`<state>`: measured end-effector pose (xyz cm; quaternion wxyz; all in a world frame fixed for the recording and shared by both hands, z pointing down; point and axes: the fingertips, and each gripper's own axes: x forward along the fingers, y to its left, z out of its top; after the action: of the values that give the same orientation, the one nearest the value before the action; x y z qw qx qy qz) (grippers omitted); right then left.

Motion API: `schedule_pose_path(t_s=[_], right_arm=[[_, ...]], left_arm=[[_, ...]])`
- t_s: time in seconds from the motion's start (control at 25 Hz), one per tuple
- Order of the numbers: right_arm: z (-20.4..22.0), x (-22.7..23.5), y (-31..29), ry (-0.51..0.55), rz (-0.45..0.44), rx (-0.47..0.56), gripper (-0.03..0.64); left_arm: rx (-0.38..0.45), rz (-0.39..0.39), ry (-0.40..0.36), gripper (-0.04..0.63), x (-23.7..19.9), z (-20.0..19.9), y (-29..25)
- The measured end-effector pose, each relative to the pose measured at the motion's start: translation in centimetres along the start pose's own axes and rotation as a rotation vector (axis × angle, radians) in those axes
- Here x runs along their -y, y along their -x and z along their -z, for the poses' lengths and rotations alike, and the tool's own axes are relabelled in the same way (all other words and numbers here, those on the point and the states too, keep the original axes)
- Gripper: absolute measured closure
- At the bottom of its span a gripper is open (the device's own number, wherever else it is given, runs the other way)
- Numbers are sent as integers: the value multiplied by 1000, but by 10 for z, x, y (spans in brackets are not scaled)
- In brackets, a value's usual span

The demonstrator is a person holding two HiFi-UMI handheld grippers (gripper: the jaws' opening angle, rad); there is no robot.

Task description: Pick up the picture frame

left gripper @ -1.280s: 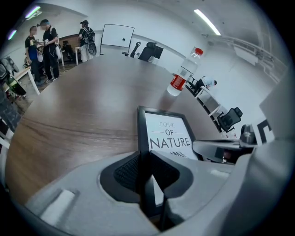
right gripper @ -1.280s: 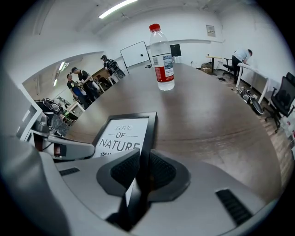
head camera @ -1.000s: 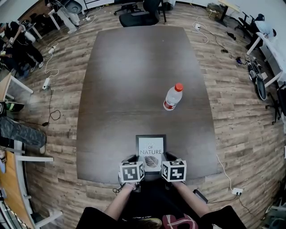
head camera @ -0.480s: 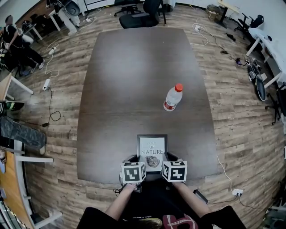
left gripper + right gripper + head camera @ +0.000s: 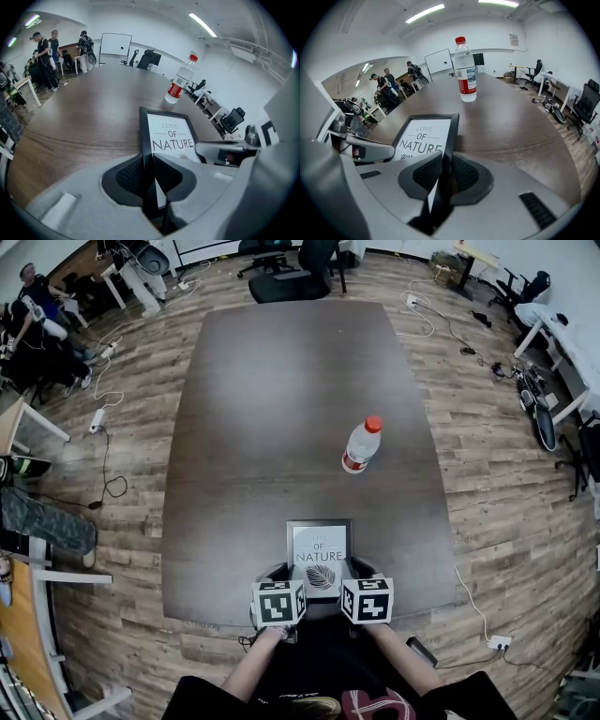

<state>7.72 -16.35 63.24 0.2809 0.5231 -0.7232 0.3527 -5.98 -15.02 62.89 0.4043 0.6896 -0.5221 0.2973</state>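
Head view: the black rectangular picture frame (image 5: 319, 551) with its white "LOVE OF NATURE" print sits at the near edge of the dark brown wooden table (image 5: 262, 427), centred. The left gripper (image 5: 149, 165) is clamped narrowly on the frame's left rail. The right gripper (image 5: 444, 171) has the right rail between its pads, and its jaws are opening slightly. Risk: that loosening side slips, so the frame may pivot or drop off the near edge. Count: one frame, two grippers, one table, and one clear plastic red-capped water bottle (image 5: 361, 446) standing far right.

Picture frame (image 5: 318, 545) near edge, seemingly hidden
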Motion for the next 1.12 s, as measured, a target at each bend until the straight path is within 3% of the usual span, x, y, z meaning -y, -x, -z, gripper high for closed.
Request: schedule_pose_path(t_s=[0.84, 1.12], right_arm=[[-45, -15, 37, 84, 21, 209, 537], [-63, -18, 53, 58, 15, 268, 538]], left_arm=[[164, 7, -68, 520, 7, -42, 40], [241, 9, -117, 520, 14, -60, 61]])
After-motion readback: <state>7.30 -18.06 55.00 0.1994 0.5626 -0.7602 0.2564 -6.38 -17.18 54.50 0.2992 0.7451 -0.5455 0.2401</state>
